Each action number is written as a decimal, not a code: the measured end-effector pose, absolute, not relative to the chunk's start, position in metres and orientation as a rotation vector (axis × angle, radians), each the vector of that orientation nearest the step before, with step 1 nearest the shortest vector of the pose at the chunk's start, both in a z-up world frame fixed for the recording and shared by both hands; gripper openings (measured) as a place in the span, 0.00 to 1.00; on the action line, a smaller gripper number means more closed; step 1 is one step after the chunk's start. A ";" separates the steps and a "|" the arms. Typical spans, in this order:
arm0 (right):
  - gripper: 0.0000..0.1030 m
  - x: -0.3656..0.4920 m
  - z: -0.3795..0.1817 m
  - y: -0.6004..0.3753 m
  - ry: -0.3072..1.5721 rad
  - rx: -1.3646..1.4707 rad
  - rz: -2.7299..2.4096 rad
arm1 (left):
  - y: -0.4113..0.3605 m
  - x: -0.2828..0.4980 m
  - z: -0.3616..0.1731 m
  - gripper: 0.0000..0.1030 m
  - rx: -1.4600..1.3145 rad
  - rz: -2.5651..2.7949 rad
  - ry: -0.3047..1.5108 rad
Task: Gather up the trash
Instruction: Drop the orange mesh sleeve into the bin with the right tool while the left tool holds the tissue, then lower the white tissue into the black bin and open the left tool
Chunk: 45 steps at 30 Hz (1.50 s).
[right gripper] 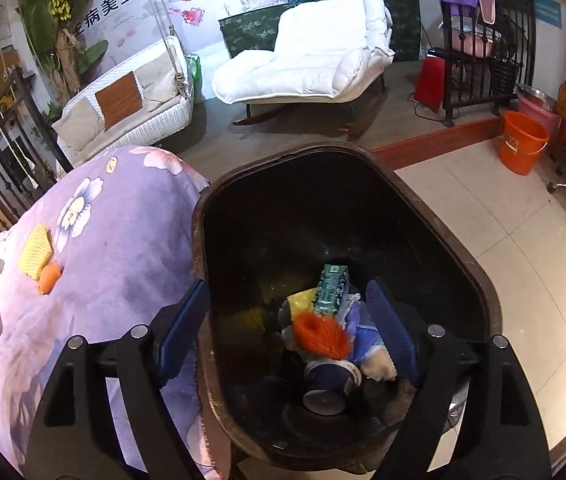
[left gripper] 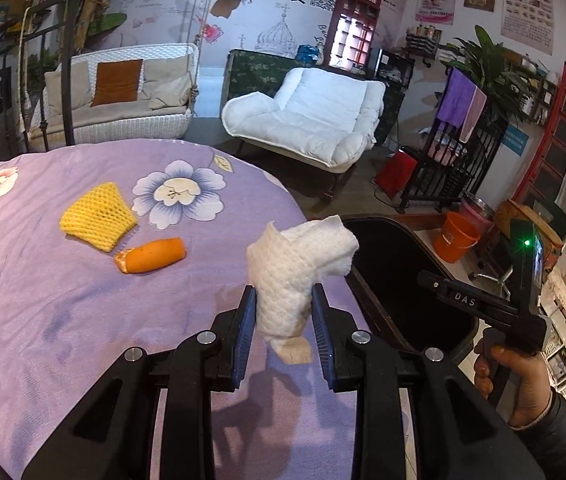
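- Ahead and to the left of the left gripper (left gripper: pixel 283 312), a yellow foam net (left gripper: pixel 97 216) and an orange peel (left gripper: pixel 151 256) lie close together on the purple flowered cloth (left gripper: pixel 63 320), not yet collected.
- The left gripper is clamped on a crumpled white tissue (left gripper: pixel 295 276), which stands up between its blue pads (left gripper: pixel 245 332).
- To its right is the black bin (left gripper: pixel 395 272). In my judgement the tissue should be carried well over the rim before the jaws let go, since light paper drifts.
- The right gripper (right gripper: pixel 289 328) hangs over the bin mouth with its jaws wide apart and nothing between them.
- Only the right wrist view shows the bin's inside: an orange mesh ball (right gripper: pixel 321 336), a green carton (right gripper: pixel 331 288) and a paper cup (right gripper: pixel 329 384) at the bottom.
- Only the left wrist view shows the person's hand (left gripper: pixel 523 376) on the right gripper's handle (and the tissue in full).
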State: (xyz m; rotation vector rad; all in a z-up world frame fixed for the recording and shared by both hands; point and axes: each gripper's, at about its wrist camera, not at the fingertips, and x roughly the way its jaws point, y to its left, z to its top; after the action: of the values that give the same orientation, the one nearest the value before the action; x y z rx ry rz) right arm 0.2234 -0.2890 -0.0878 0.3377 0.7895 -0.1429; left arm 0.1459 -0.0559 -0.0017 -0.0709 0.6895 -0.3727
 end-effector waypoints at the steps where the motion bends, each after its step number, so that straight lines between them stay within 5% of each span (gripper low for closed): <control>1: 0.78 0.222 -0.087 -0.291 0.787 0.337 -0.144 | -0.059 0.147 -0.002 0.28 -0.068 -0.384 0.693; 37: 0.82 0.165 -0.062 -0.365 0.677 0.397 -0.314 | -0.241 0.172 -0.036 0.28 0.154 -0.730 0.811; 40: 0.82 0.163 -0.062 -0.369 0.677 0.400 -0.321 | -0.248 0.173 -0.042 0.40 0.176 -0.736 0.822; 41: 0.82 0.163 -0.062 -0.370 0.676 0.401 -0.323 | -0.250 0.173 -0.043 0.59 0.185 -0.730 0.818; 43: 0.82 0.163 -0.061 -0.373 0.673 0.400 -0.330 | -0.249 0.171 -0.044 0.77 0.185 -0.708 0.794; 45: 0.83 0.161 -0.060 -0.377 0.668 0.399 -0.340 | -0.247 0.168 -0.043 0.80 0.169 -0.727 0.786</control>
State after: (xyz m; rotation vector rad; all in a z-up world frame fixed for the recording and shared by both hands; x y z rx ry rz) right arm 0.1612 -0.3773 -0.0601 0.3986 0.6680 -0.3403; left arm 0.1685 -0.2475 -0.0434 0.1693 0.7856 -0.7275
